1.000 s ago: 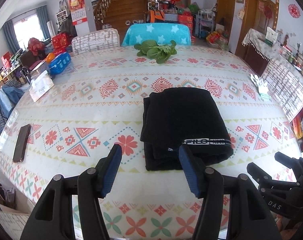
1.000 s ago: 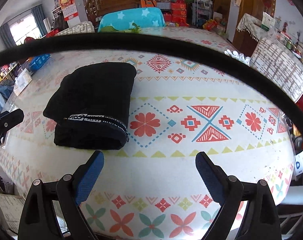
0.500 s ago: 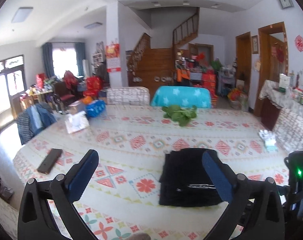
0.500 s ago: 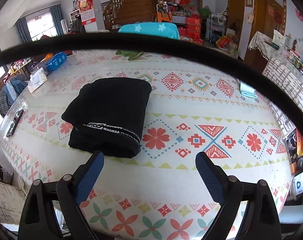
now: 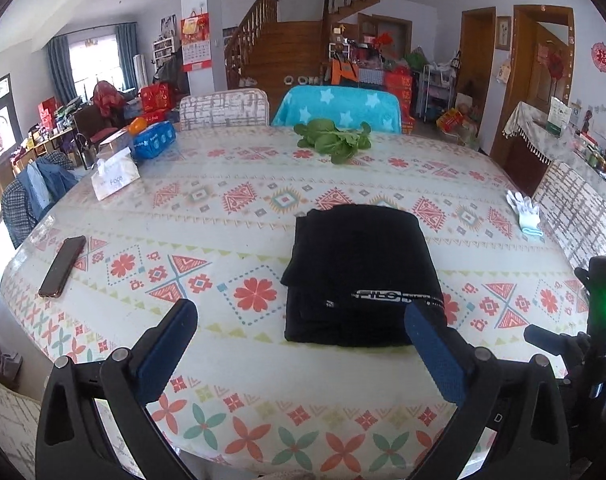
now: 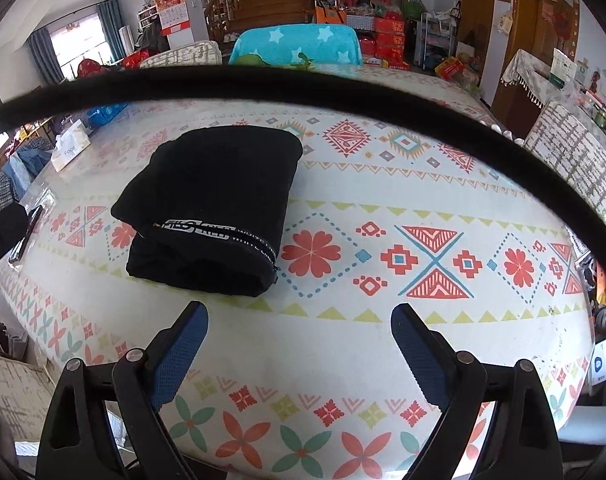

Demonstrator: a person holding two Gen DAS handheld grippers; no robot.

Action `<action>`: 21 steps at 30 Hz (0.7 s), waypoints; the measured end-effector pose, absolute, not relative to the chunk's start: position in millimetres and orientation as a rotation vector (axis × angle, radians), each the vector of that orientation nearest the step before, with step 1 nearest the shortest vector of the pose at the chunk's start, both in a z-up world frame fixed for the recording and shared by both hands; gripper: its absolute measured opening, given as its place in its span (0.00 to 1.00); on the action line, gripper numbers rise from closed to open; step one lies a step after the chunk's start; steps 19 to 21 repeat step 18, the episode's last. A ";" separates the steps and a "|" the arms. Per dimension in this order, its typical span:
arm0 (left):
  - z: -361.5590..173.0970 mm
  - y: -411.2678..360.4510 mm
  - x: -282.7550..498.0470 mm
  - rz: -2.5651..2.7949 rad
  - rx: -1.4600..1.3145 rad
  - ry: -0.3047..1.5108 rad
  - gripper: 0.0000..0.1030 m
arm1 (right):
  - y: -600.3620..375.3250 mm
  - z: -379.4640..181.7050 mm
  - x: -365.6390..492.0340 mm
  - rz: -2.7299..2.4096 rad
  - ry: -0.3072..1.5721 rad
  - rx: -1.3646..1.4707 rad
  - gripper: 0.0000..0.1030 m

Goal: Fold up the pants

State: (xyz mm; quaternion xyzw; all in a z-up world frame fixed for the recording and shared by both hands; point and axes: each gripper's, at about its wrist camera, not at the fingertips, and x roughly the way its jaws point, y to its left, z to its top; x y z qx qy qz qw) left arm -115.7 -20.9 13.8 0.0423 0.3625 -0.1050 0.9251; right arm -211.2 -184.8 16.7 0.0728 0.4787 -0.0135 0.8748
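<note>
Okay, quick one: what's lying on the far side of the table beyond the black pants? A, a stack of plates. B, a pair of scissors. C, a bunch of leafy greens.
C: a bunch of leafy greens lies on the table beyond the folded black pants.

a dark phone (image 5: 62,266) lay flat near the bench's (image 5: 231,416) left edge. a tissue box (image 5: 115,178) stood farther back, beside a blue pack (image 5: 155,144). leafy greens (image 5: 334,142) rested at the far side, and a white glove (image 5: 525,214) lay at the right edge.
</note>
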 end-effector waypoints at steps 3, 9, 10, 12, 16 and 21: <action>4.1 -24.6 -113.2 -0.225 0.104 0.785 1.00 | -183.3 11.2 -209.9 -0.027 1.017 0.151 0.93; -4.7 -23.0 -107.8 -0.209 0.112 0.820 1.00 | -177.4 4.3 -205.9 -0.027 1.042 0.145 0.93; -4.6 -21.6 -106.4 -0.207 0.111 0.825 1.00 | -177.0 3.7 -205.1 -0.029 1.046 0.146 0.93; -6.4 -19.8 -104.2 -0.203 0.104 0.835 1.00 | -176.8 2.4 -203.5 -0.032 1.052 0.150 0.93; -9.3 -17.6 -100.4 -0.197 0.098 0.846 1.00 | -175.6 0.4 -200.9 -0.034 1.061 0.152 0.93; -10.6 -16.8 -99.0 -0.206 0.092 0.856 1.00 | -173.9 -0.2 -200.0 -0.035 1.065 0.149 0.93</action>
